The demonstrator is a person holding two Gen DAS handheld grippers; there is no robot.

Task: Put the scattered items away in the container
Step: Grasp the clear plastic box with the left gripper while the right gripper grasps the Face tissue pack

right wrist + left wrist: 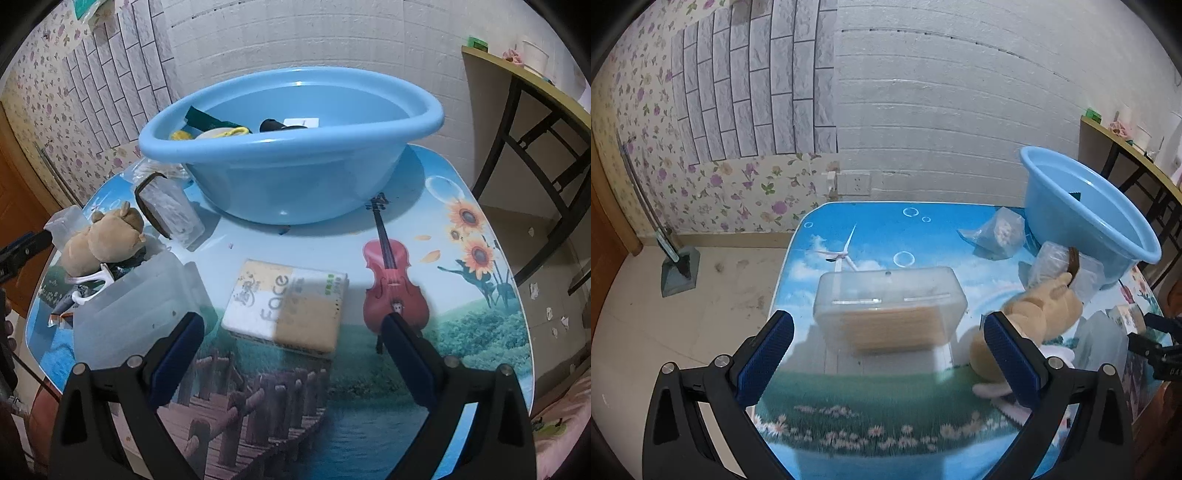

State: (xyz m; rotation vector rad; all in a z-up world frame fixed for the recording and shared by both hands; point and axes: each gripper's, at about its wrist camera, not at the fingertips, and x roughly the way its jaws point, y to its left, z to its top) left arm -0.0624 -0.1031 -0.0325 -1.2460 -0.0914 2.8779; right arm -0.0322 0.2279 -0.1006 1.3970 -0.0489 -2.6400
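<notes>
The blue basin (pixel 291 155) stands at the far side of the desk (pixel 480 332), which has a printed picture surface with a violin and sunflowers. Inside the basin some items already lie: something green, something yellow, a dark object and a white card; I cannot tell more about them. The left gripper (pixel 886 354) hangs over the near edge of the desk with its jaws wide apart and nothing between them. Just in front of it a translucent plastic box (pixel 890 302) rests on the desk, and it seems to contain thin tan sticks. To the right of this box lies a tan plush toy (pixel 1038 314), and behind the toy a clear plastic packet (pixel 1052 262) leans near the wall of the basin. A second clear bag (pixel 997 236) lies farther back, beside the basin. The right gripper (pixel 291 358) also has its jaws apart and empty. Directly ahead of it a tissue pack (pixel 288 306) with the word "Face" lies flat on the desk, between the gripper and the basin but not touching either. In the right wrist view the plastic box is to the left of the tissue pack.
</notes>
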